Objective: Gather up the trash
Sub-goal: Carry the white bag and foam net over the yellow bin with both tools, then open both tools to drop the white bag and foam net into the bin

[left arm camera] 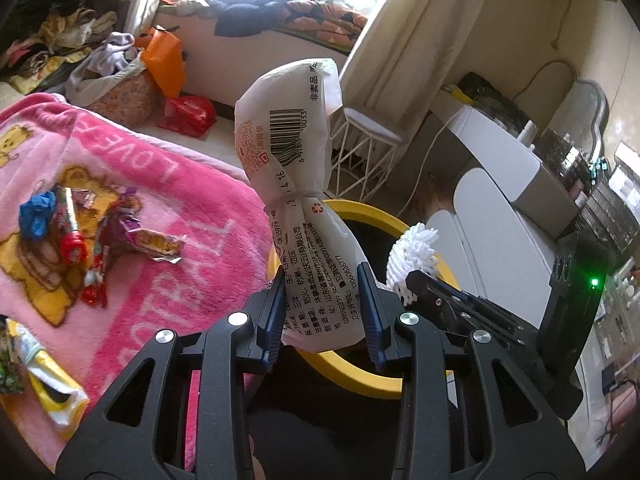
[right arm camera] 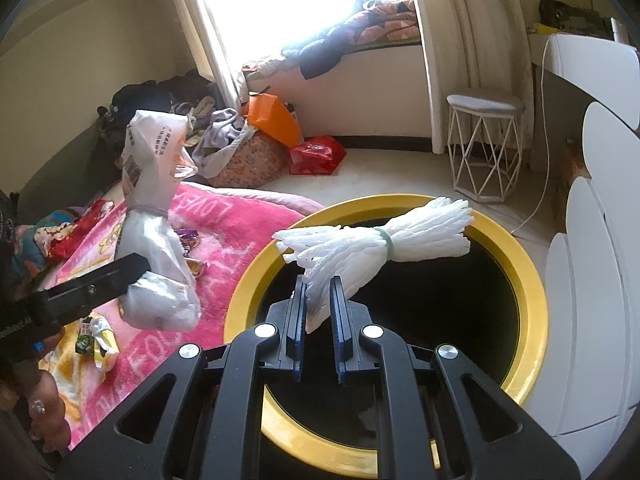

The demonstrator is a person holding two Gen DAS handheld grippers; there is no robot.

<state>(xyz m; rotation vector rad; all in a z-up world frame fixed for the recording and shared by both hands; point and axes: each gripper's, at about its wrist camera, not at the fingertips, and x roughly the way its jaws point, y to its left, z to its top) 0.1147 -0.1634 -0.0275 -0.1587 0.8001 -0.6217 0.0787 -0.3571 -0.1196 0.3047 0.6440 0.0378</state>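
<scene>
Trash being carried to yellow-rimmed bin (right arm camera: 532, 292) | white wrapper (left arm camera: 296, 184) being clenched by left gripper (left arm camera: 324, 312) | foam netting (right arm camera: 376, 240) being clenched by right gripper (right arm camera: 320, 320), over bin mouth | next, judged: both being released inside rim.

"LOVE" on pink blanket (left arm camera: 132, 184); barcode, "非卖品" on white packet (left arm camera: 288, 152)

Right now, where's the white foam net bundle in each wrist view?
Left wrist: foam net bundle right of centre, partly hidden behind the right gripper's finger, over the yellow-rimmed bin.
Right wrist: foam net bundle centre, clamped in the right gripper.
Shared landmark: white wire stool.
</scene>
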